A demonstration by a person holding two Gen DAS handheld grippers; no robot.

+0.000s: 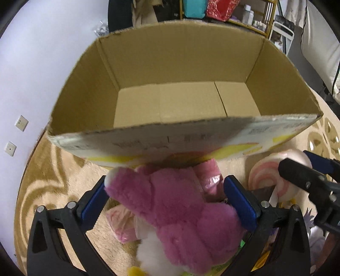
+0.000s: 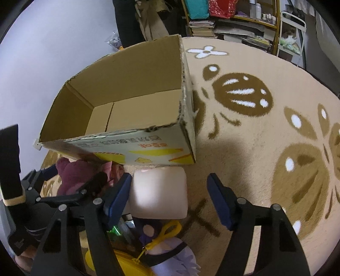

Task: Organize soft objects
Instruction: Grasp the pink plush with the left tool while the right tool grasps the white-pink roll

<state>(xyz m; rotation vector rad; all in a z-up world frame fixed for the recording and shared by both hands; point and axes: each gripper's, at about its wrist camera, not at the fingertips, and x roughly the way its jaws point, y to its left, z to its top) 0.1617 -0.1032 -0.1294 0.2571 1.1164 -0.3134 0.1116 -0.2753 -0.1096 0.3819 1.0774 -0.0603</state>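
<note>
- Down on the patterned rug [image 2: 265, 89], an open cardboard box [image 1: 184, 99] sits with its bare floor showing, nothing inside it.
- Left gripper [image 1: 167, 197] points steeply down just in front of the box's near wall, blue pads on either side of a pink plush toy [image 1: 180, 214]; both pads look to be touching the fur, but whether they are squeezing it I cannot tell.
- That pink plush has a white patch low down and lies on the rug right against the box's printed front.
- Pale pink crinkly bag [image 1: 122, 223] lies beneath it, partly covered.
- Right gripper [image 2: 170, 195] stands partly open, no earlier view to compare; its left pad [image 2: 119, 195] touches the side of a pale pink cushion-like soft toy [image 2: 159, 193], while the right pad is clear of it with rug showing in the gap.
- The pale toy lies just in front of the box's near right corner.
- From the left camera its face shows a pink-and-white swirl.
- Below the right gripper's fingers: a purple-and-white plush [image 2: 172, 254] with a yellow clip [image 2: 167, 231], beside something yellow.
- Cluttered shelves [image 2: 233, 19] stand beyond the rug.
</note>
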